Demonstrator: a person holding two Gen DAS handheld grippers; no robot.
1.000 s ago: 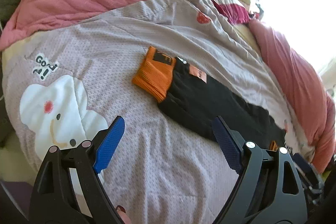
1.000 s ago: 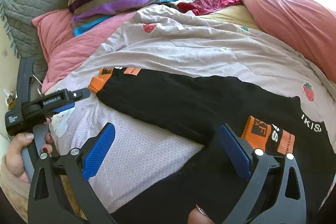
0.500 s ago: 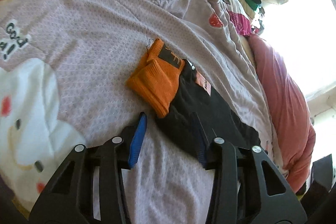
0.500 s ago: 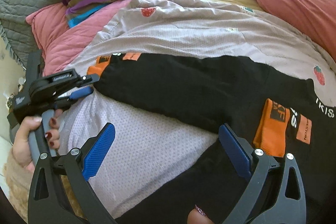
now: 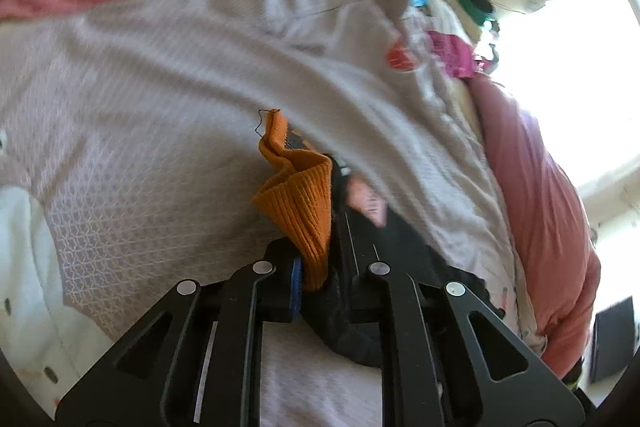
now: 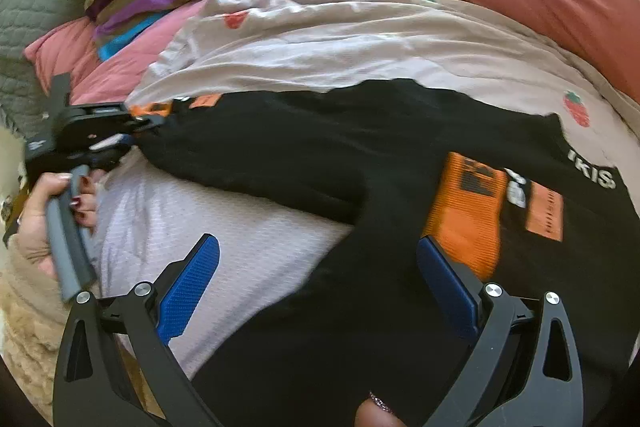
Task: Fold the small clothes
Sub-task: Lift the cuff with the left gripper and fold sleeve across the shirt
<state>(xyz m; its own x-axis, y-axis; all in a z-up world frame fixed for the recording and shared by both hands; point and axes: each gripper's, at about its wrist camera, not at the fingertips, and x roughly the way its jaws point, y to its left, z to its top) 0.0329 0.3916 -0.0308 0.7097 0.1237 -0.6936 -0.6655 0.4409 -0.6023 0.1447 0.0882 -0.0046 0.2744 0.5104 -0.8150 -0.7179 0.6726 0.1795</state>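
Now the left gripper (image 5: 316,279) has just clenched its fingers on the black garment's ribbed orange cuff (image 5: 300,211) to fold it; beside the other orange cuff (image 6: 464,215) the right gripper (image 6: 316,279) hovers released

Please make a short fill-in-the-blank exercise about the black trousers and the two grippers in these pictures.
1. The left gripper is shut on the ____ cuff of the black trousers.
2. The right gripper is ____.
3. The trousers lie on a blanket printed with ____.

Missing words: orange; open; strawberries
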